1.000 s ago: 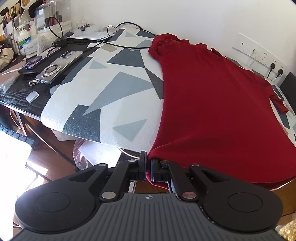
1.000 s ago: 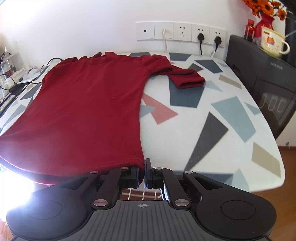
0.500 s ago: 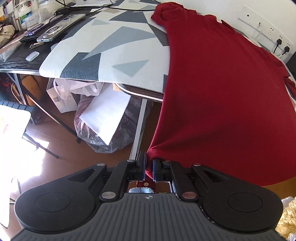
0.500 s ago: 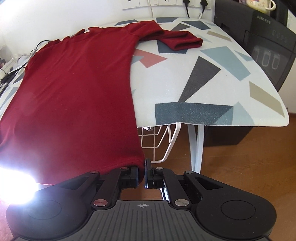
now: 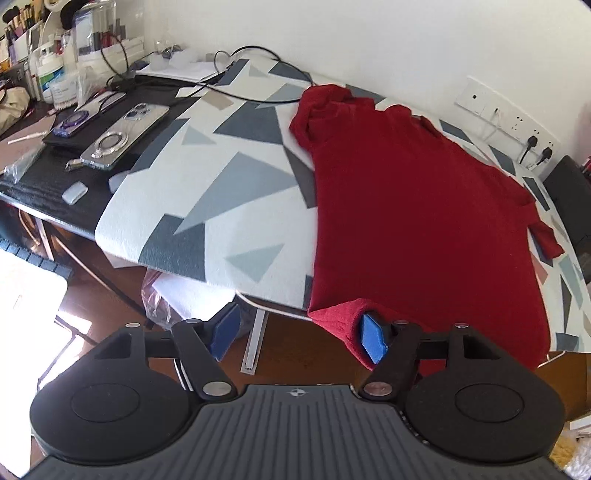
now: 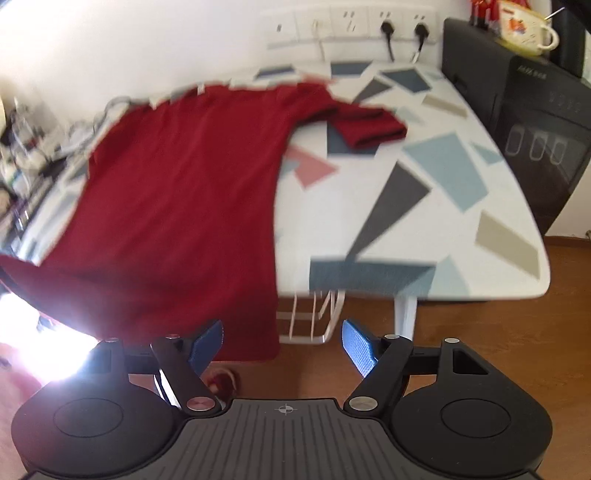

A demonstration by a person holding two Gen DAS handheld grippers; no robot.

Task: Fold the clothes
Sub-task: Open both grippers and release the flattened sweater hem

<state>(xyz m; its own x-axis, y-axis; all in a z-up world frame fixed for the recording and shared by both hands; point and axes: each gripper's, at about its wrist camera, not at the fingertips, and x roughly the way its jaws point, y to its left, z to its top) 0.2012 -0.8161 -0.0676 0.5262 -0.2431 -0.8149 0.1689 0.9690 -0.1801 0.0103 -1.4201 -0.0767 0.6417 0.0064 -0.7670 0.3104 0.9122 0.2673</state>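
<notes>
Patterned in grey, blue and pink shards, the table [image 5: 229,206] fills both our wrist views, and we take it as our landmark. On it the red shirt [image 5: 413,221] lies spread flat, collar toward the table's far edge by the wall, its hem spilling over the near edge and hanging free; one short sleeve [image 6: 369,127] lies out flat on the table's right half.

Our left gripper [image 5: 297,336] hangs just off the near edge with its jaws wide apart, holding nothing, though one blue pad [image 5: 371,338] sits against a curled corner of the hem. Our right gripper [image 6: 282,343] is likewise spread wide and empty, just below the table's near edge, with the hem's other corner hanging beside its left finger.

We judge the shirt laid out but carrying no fold, so this is the layout or smoothing stage. The right view is blurred, so fine creases escape us. Any next grasp calls for pinching only the edge wanted, and for minding the overhanging hem, which could drag the cloth off the table.

Beyond the table's left end a dark desk [image 5: 22,184] carries phones [image 5: 125,136], bottles and a black cable [image 5: 258,74] that loops onto the table near the collar; that cable could snag the collar. At the table's right end stands a black appliance [image 6: 517,110] with a mug [image 6: 524,31] on top.
</notes>
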